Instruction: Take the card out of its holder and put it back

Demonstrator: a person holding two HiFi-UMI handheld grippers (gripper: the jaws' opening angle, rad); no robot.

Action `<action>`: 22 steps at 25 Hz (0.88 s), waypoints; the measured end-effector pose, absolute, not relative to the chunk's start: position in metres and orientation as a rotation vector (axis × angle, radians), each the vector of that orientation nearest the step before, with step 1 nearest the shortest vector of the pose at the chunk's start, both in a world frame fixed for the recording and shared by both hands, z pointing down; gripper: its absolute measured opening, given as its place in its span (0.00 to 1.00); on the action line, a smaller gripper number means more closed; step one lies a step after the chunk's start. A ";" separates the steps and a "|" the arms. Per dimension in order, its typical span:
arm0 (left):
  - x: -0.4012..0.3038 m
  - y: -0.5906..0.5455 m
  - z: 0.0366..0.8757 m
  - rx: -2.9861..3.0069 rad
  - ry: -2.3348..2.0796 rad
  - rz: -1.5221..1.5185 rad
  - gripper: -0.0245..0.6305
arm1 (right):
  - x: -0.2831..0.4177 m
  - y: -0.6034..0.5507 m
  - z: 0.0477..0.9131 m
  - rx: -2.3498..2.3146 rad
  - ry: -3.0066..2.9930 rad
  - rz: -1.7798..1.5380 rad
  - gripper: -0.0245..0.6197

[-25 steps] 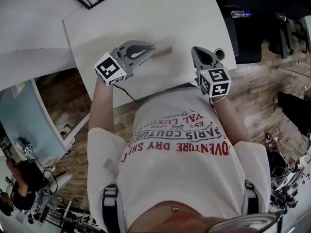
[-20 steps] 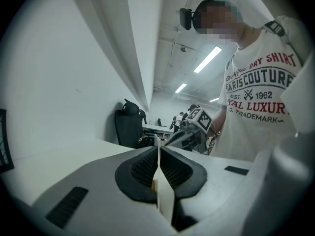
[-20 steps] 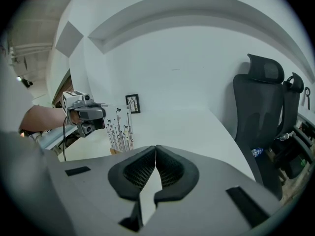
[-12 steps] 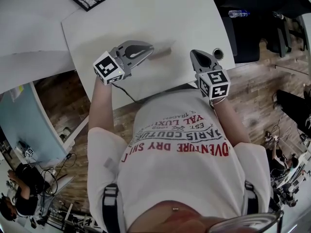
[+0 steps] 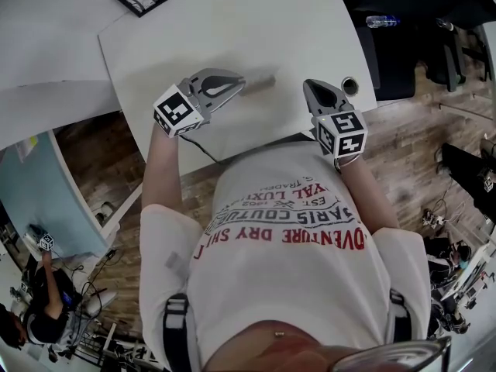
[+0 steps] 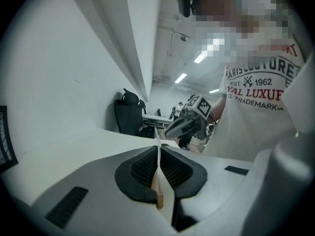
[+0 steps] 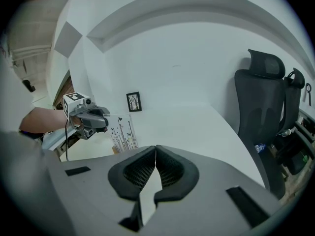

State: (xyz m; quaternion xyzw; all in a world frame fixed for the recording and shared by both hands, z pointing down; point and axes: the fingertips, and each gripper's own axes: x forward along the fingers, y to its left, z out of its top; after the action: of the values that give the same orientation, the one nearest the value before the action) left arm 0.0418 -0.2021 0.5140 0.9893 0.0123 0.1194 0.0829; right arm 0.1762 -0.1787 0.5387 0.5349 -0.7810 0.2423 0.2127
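White card (image 7: 124, 131) clamped edge-on inside left tool (image 5: 242, 80).

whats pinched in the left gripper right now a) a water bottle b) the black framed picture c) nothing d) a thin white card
d: the left gripper view shows the left gripper with its fingers closed on the edge of a thin white card, printed with dark plant stems.

The left tongs (image 6: 158, 154) clamp a thin white card (image 6: 158, 135), seen edge-on between the pads.
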 end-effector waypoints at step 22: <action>0.044 -0.214 0.516 2.912 -0.135 0.376 0.20 | 0.162 -0.207 0.539 1.430 -2.247 0.678 0.08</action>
State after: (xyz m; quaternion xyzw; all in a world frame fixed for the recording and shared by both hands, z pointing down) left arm 0.0435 -0.2139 0.5163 0.9857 -0.0458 0.1273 0.1009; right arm 0.1621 -0.2066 0.5385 0.5103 -0.8018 0.2419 0.1953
